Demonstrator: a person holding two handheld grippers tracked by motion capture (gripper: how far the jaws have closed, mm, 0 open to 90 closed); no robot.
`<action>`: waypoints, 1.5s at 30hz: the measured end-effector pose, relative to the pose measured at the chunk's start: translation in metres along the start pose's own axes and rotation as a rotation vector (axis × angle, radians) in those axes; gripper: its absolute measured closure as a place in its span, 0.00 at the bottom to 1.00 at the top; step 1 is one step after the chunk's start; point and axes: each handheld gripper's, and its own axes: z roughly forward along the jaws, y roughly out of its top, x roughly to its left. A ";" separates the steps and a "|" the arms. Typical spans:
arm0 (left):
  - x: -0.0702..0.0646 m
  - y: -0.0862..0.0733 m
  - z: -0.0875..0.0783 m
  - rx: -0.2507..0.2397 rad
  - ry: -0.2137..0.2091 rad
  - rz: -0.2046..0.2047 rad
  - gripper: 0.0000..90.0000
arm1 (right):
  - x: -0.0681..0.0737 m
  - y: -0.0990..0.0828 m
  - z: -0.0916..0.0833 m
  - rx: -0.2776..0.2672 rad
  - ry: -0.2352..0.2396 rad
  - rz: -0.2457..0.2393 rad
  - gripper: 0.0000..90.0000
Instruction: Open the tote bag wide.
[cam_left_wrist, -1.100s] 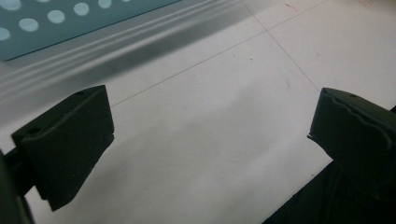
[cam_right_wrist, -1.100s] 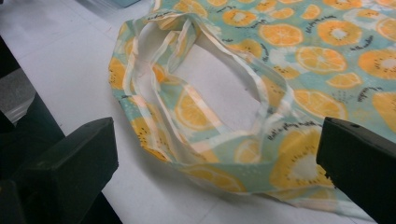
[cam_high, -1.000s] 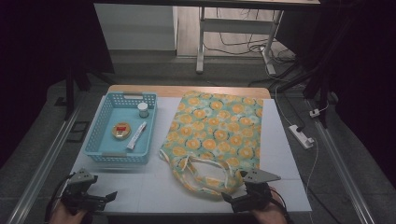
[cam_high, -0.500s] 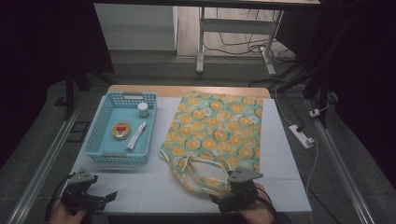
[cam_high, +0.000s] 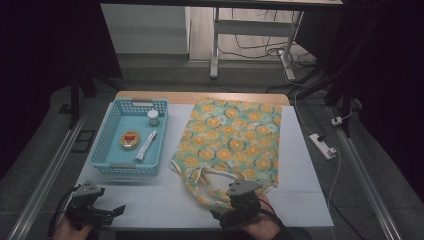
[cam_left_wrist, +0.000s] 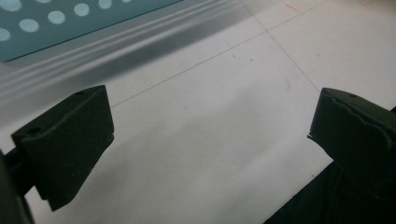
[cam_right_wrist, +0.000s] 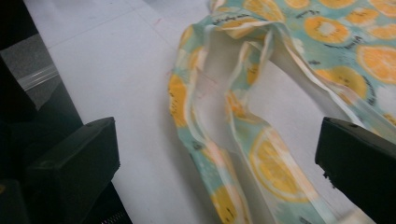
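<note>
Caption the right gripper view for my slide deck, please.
Open right hand-held gripper poised over the orange-print tote bag's handles on the white table.

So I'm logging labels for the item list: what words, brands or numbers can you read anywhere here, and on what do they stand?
None can be read.
Tote bag: small dark lettering by the orange slices in the right gripper view, too blurred to read.
Round tin in the blue basket: red label, too small to read.
Tube: print too small to read.
Small jar: no readable text.
</note>
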 end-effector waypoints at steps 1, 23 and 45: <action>0.000 0.000 0.000 0.000 0.000 0.000 0.00 | 0.003 0.002 0.003 0.003 0.005 -0.010 0.03; 0.000 0.000 0.001 0.002 0.002 -0.004 0.00 | 0.009 0.003 0.038 0.153 0.101 -0.116 0.69; 0.001 -0.002 -0.004 -0.046 0.002 -0.014 0.00 | -0.012 0.022 0.013 0.043 0.171 -0.056 1.00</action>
